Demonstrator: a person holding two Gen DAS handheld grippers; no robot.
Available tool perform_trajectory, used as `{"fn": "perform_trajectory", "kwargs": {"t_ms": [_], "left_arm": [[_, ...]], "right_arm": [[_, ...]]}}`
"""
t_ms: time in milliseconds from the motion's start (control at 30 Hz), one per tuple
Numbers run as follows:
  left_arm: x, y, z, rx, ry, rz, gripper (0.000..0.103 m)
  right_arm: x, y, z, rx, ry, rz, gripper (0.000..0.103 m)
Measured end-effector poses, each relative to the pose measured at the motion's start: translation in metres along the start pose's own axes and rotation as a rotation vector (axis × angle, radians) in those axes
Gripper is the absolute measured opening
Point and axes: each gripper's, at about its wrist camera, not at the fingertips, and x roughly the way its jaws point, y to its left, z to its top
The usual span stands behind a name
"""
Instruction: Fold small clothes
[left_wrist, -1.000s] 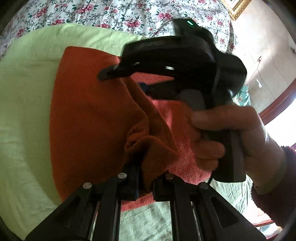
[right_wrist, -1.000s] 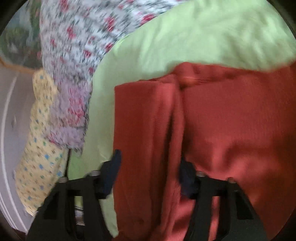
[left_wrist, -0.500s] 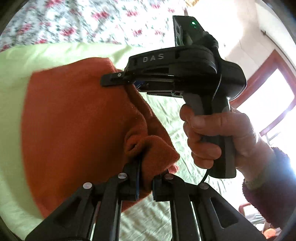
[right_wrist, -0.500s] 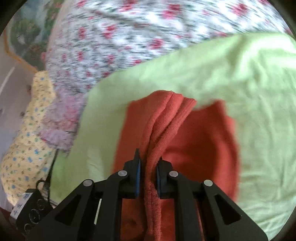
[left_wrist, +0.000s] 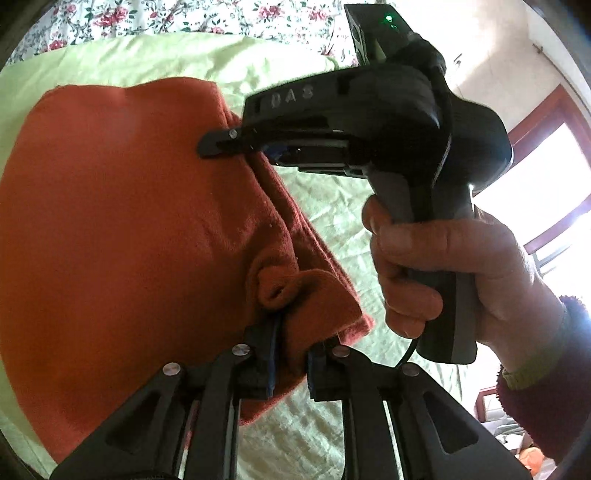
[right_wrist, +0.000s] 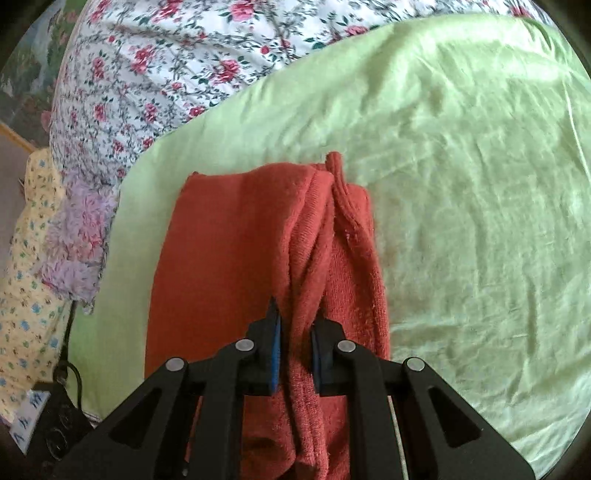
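Both claws pinched tight on red garment (right_wrist: 229, 258): left gripper (left_wrist: 290, 354) at 6 o'clock corner, right gripper (right_wrist: 295, 354) bunching folded edge over green sheet (right_wrist: 461, 184).

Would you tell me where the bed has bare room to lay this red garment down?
The green sheet lies bare right of the red garment. Left is crowded: floral quilt, lilac fleece. Both grippers, left and right, pinch it.
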Motion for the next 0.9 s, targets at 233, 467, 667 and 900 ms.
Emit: {"fn": "perform_trajectory", "kwargs": {"t_ms": [233,467,667,900], "left_arm": [[-0.005,-0.014,0.001,0.007,-0.023,0.007,0.011],[0.003,-0.019,0.0,-0.003,-0.015,-0.051,0.017],[0.002,-0.005,-0.01,-0.037,0.045,-0.083,0.046],[-0.052,0.017,-0.035,-0.052,0.01,-0.069,0.061]], "right_arm": [[-0.007,-0.002,0.014,0.084,-0.087,0.084,0.015],[-0.028,0.012,0.019,-0.022,-0.144,0.023,0.014],[-0.015,-0.028,0.013,0.095,-0.034,-0.051,0.038],[-0.068,-0.021,-0.014,0.133,-0.146,-0.046,0.042]]}}
